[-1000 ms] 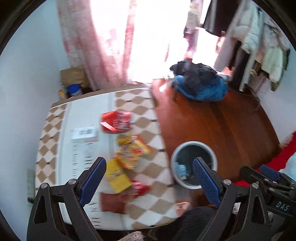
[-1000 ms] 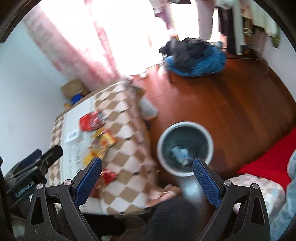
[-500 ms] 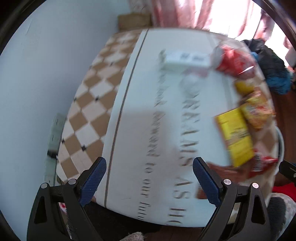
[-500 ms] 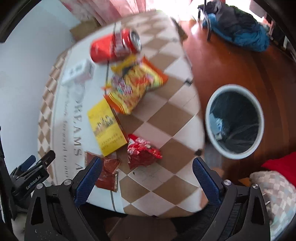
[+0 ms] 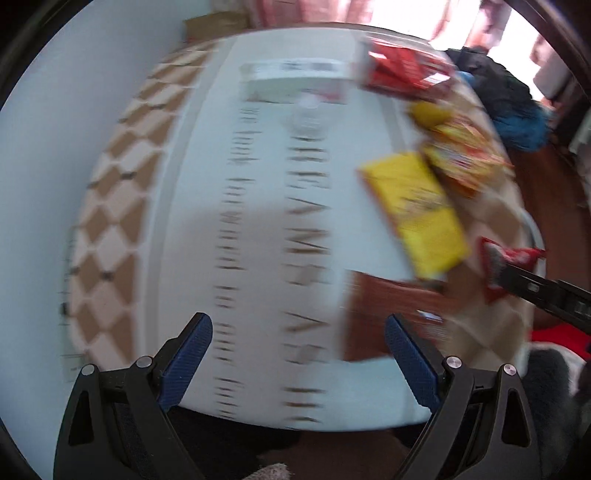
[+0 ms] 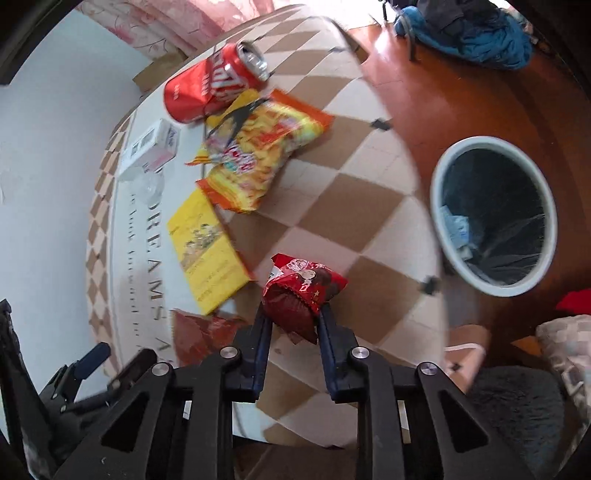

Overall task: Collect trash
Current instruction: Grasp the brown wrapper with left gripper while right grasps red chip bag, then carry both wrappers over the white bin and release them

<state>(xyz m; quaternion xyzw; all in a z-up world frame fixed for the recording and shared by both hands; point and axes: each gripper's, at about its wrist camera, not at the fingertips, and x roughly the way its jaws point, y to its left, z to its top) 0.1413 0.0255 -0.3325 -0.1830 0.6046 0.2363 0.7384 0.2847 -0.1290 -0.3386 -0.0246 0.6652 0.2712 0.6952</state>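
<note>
My right gripper [image 6: 292,314] is shut on a crumpled red snack wrapper [image 6: 301,288] over the checkered table's near part. That wrapper [image 5: 498,262] also shows at the right of the blurred left wrist view, held by the right gripper's dark fingers [image 5: 543,291]. Other litter lies on the table: a crushed red can [image 6: 214,83], an orange-yellow chip bag [image 6: 258,147], a yellow flat packet [image 6: 207,254], a brown-red wrapper [image 6: 199,332] and a white box [image 6: 151,146]. The white bin [image 6: 495,210] with a dark liner stands on the floor to the right. My left gripper [image 5: 297,354] hangs open over the white tablecloth strip.
The table [image 6: 351,199] has a checkered cloth with a white lettered strip [image 5: 266,221]. A light wall [image 5: 55,147] runs along its left. A blue and black pile of clothes [image 6: 469,29] lies on the wooden floor [image 6: 443,96] beyond the bin. A red cloth [image 6: 572,299] shows at the right edge.
My right gripper has closed on the red snack wrapper, which lay free on the table half a second ago. The left gripper's view has drifted over the lettered strip and stays open.
</note>
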